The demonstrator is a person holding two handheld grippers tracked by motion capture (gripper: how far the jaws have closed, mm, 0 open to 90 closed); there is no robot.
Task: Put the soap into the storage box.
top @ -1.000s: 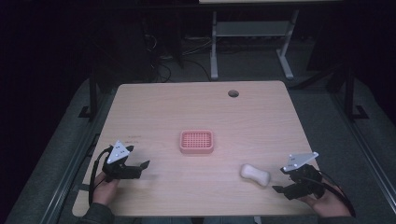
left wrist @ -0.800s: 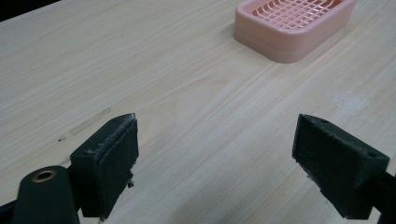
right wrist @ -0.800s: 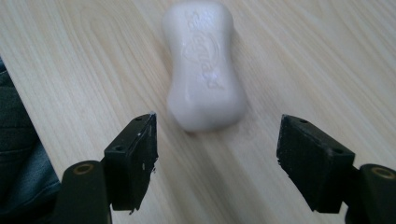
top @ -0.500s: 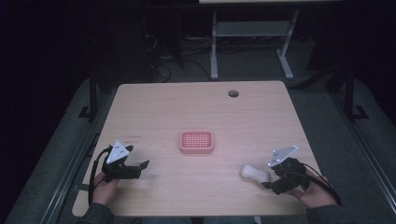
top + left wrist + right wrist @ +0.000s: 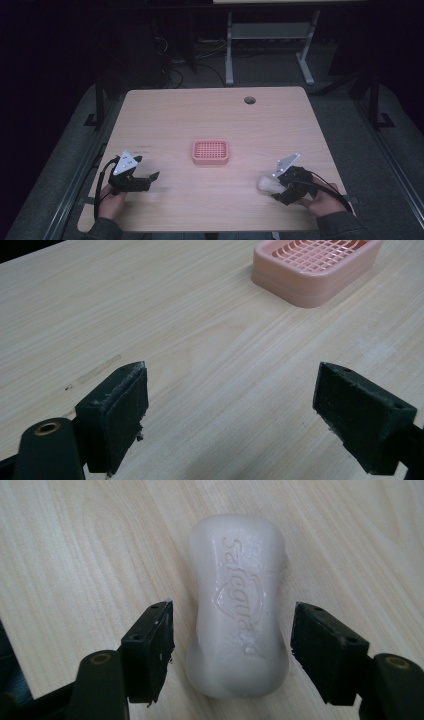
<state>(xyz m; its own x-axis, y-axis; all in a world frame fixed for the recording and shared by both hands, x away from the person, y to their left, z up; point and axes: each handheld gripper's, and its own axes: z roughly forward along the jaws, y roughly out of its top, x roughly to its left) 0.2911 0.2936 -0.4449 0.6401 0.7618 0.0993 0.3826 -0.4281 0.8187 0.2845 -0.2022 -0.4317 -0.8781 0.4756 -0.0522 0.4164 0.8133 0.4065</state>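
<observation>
Soap bar [image 5: 237,605] lies lengthwise between the right gripper's [image 5: 232,645] jaws, which have just been closing, gaps either side; left gripper [image 5: 230,415] wide open.

I see the soap bar [image 5: 239,605] lying flat on the pale wood table [image 5: 200,115], near its front right corner. It is white, smooth and waisted in the middle, with a raised "Safeguard" logo facing up. The pink slatted soap dish [image 5: 211,152] sits upright and empty at mid-table, well apart from the bar
</observation>
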